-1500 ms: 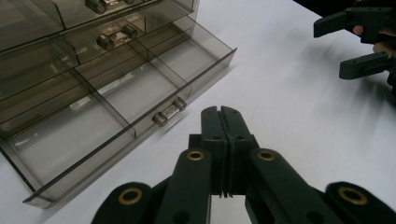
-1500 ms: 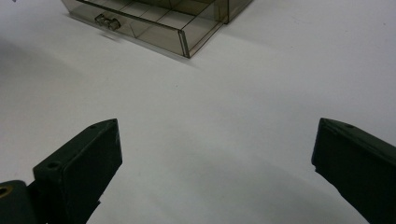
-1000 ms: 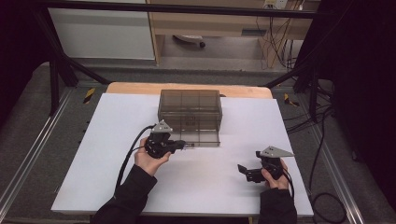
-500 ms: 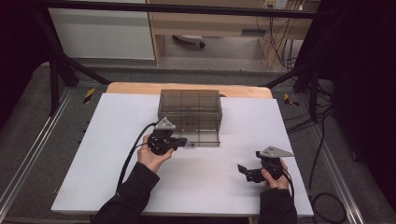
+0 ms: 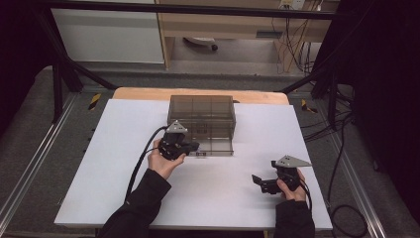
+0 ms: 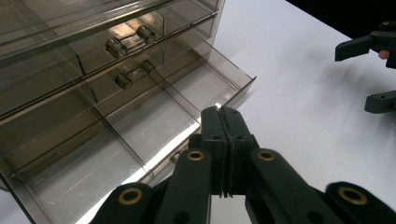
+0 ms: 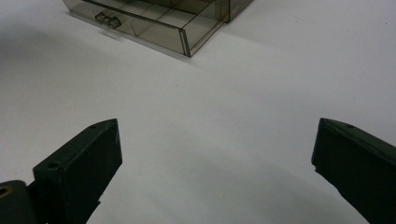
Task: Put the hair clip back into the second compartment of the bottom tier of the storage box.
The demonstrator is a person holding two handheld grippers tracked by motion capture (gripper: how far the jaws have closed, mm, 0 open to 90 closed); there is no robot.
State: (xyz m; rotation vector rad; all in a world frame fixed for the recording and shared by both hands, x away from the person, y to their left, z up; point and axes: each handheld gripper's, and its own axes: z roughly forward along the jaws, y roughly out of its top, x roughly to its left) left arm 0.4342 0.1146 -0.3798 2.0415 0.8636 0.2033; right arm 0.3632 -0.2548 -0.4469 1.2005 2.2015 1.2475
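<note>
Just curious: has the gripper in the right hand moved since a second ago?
No. The right gripper keeps its spot relative to the drawer box.

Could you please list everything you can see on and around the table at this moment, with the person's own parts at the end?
Drawer cabinet: one, smoky clear plastic, far middle of the table.
Bottom drawer: one, same clear plastic, pulled out towards the person, with inner dividers and nothing seen inside.
Drawer knobs: pairs of small clear knobs on the drawer fronts.
Table: one, white top with a wooden strip at the far edge.
Left gripper: one, black, jaws shut with nothing seen between them, at the front edge of the open drawer.
Right gripper: one, black, jaws open, low over bare table on the right.
Sleeves: two, dark, coming in from the near edge.
</note>
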